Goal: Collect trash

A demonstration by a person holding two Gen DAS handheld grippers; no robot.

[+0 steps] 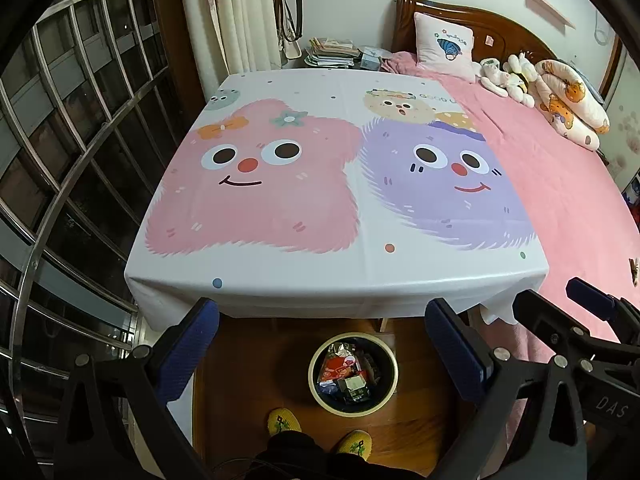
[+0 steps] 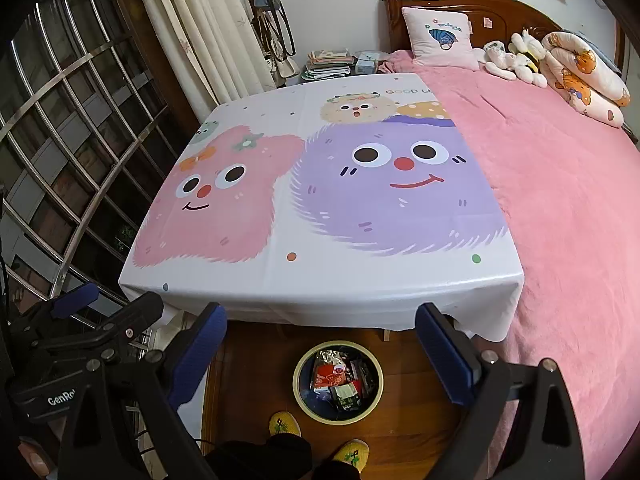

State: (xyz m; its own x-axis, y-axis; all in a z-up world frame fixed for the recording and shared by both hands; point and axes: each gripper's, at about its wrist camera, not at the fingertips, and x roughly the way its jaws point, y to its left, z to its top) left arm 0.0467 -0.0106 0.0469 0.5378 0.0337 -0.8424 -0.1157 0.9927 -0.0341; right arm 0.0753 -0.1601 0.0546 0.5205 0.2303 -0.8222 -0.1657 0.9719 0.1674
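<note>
I hold both claws apart and empty, left claw and right claw, above the bin on the floor at the surface's near edge. The trash sits inside; I'd scan the bare surface before finishing.

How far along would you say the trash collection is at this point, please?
It looks finished or nearly so. Done: wrappers fill the bin on the floor, and no trash shows on the tablecloth. In hand: nothing; the left gripper and right gripper are both open and empty. Left: nothing visible to pick up.
</note>
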